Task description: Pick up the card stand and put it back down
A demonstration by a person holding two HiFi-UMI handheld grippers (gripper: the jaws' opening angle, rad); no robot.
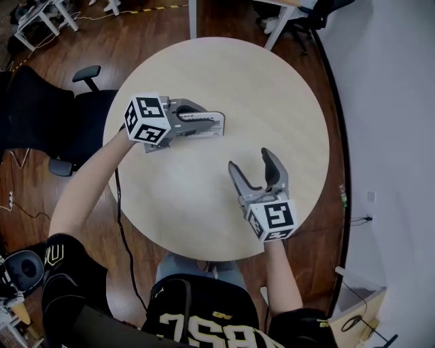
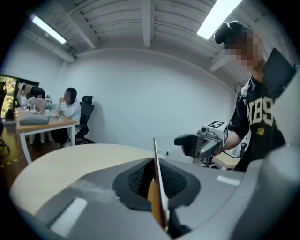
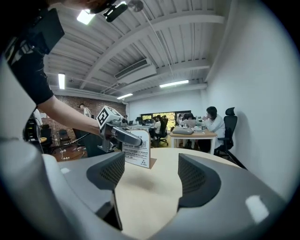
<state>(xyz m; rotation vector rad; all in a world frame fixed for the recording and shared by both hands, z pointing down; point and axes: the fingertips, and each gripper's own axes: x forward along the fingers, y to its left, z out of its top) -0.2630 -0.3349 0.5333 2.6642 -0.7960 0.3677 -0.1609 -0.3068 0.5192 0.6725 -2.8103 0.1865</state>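
Note:
The card stand (image 1: 219,121) is a small white printed card on the round pale table (image 1: 285,102), left of the middle. My left gripper (image 1: 207,124) reaches in from the left and is shut on it. In the left gripper view the card (image 2: 156,161) shows edge-on, pinched between the dark pads of the left gripper (image 2: 158,185). In the right gripper view the card stand (image 3: 139,151) faces me with its base low at the table top, and the left gripper (image 3: 123,136) is clamped across its upper part. My right gripper (image 1: 250,162) stands open near the table's front, nothing between its fingers (image 3: 112,171).
A black office chair (image 1: 41,115) stands off the table's left edge. White desk legs (image 1: 41,17) are at the far left, and a white wall (image 1: 394,102) runs along the right. People sit at a desk (image 3: 192,133) beyond the table.

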